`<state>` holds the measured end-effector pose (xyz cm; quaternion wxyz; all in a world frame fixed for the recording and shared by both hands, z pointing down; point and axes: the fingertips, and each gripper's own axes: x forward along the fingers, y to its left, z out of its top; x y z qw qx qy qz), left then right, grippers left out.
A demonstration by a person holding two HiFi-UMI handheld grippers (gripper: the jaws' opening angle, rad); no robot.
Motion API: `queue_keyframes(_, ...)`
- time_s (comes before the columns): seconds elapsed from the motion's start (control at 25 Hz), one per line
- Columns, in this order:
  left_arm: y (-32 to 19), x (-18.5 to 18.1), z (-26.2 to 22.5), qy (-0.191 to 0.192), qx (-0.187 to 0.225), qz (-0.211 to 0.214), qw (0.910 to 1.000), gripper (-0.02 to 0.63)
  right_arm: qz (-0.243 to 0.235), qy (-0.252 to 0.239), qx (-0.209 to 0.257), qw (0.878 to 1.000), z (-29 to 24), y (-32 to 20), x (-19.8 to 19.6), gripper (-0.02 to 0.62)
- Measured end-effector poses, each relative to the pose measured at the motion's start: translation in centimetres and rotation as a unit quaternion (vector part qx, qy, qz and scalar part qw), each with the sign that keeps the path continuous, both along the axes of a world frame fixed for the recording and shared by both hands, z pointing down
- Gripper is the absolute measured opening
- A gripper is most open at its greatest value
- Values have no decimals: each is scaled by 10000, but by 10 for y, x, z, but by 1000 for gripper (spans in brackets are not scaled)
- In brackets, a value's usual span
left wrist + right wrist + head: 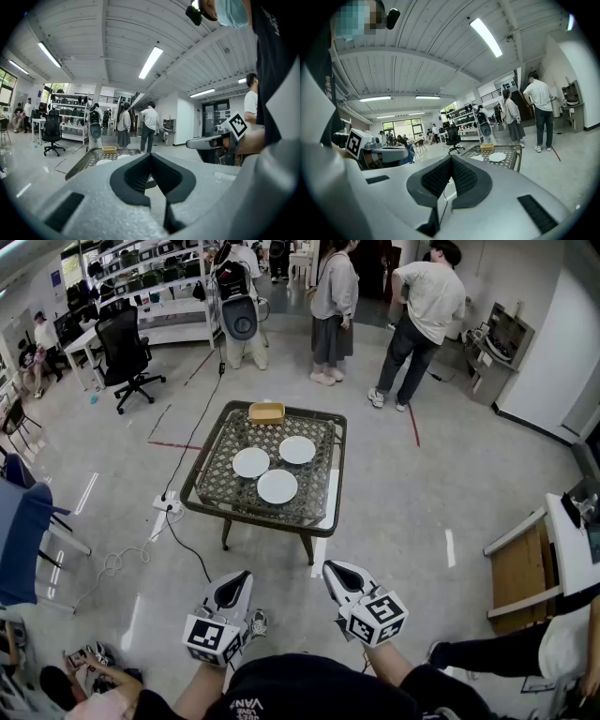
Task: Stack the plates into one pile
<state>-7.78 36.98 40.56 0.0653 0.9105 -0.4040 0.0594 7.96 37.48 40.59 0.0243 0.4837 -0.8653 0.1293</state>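
Observation:
Three white plates lie apart on a low wicker table: one at the left, one at the back right, one nearest me. My left gripper and right gripper hang well short of the table, over the floor, both shut with nothing in them. The table with the plates appears small and distant in the right gripper view. In the left gripper view the table sits ahead at the left, and the right gripper shows at the right.
A yellow basket stands at the table's far edge. A power strip and cable lie on the floor left of the table. People stand beyond the table. A black office chair is at the far left, and a wooden bench at the right.

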Motion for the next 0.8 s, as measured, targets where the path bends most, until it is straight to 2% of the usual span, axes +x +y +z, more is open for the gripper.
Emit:
queue_keyframes(0.52, -63, -30, 12, 139, -229, 351, 9990, 25, 498, -94, 44, 9987, 1, -62, -28, 3)
queue_keyframes(0.6, -78, -40, 14, 125, -238, 409, 9988, 26, 583, -137, 36, 9982, 4, -75, -35, 74)
queue_keyframes(0.64, -85, -44, 14, 121, -246, 439, 9987, 33, 632, -153, 30, 9979, 5, -81, -37, 74)
queue_keyframes(0.68, -92, -48, 15, 126, -271, 477, 9984, 67, 695, -171, 20, 9974, 6, -86, -40, 77)
queue_keyframes(0.76, -107, -56, 16, 139, -358, 582, 9976, 216, 846, -219, 10, 9962, 6, -98, -44, 120)
queue_keyframes(0.8, -114, -60, 17, 130, -401, 648, 9970, 233, 927, -243, 15, 9954, 6, -104, -47, 135)
